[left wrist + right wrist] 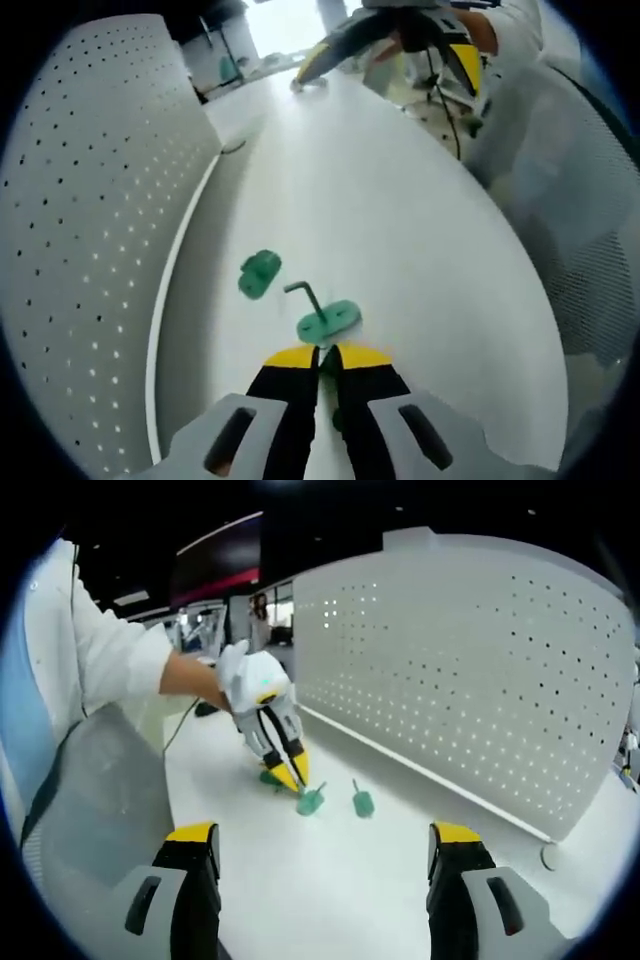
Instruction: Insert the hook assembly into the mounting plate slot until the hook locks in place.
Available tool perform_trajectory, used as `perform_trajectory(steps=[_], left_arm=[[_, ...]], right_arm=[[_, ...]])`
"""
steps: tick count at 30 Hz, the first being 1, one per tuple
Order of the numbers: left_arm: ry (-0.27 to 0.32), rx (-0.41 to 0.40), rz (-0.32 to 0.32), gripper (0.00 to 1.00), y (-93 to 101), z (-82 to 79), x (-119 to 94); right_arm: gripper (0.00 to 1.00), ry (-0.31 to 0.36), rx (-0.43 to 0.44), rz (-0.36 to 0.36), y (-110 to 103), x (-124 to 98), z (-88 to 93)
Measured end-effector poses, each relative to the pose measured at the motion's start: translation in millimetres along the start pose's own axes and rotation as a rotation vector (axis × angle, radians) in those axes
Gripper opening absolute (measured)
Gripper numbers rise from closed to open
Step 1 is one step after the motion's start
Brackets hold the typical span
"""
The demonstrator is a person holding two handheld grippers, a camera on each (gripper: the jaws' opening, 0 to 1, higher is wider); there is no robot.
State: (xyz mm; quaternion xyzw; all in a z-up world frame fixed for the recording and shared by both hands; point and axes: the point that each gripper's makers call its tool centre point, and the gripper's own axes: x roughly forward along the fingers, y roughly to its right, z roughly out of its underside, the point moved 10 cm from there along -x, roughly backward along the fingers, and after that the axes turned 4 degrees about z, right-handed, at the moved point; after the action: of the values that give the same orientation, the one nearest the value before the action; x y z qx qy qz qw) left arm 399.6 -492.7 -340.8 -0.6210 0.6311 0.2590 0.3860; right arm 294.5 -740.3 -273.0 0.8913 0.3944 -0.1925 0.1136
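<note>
White counter, mid-surface: my left fingers pinch the hook assembly for insertion; mounting plate lies beside. Right fingers spread, idle.

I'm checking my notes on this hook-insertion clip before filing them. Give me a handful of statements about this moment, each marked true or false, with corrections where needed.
1. The left gripper has its jaws nearly closed. True.
2. The right gripper is clamped on a green part. False: its jaws stand wide apart with nothing between them.
3. Two green pieces lie on the white table: a green plate with a hook and a separate green block. True.
4. The separate green block sits on top of the green plate with a hook. False: they lie apart on the table.
5. A perforated white panel stands along the table's edge. True.
</note>
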Motion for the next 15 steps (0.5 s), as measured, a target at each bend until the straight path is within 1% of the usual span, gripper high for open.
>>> perform_trajectory(steps=[6,15], left_arm=[[-0.004,0.010,-0.008,0.03,-0.3,-0.5,-1.9],[-0.018,-0.004,-0.019,0.03,-0.9,0.2,-2.3]], right_arm=[[0.86,0.004,0.000,-0.005,-1.2,1.0,-1.0],[0.86,0.006,-0.002,0.001,0.1,-0.9,-0.8]])
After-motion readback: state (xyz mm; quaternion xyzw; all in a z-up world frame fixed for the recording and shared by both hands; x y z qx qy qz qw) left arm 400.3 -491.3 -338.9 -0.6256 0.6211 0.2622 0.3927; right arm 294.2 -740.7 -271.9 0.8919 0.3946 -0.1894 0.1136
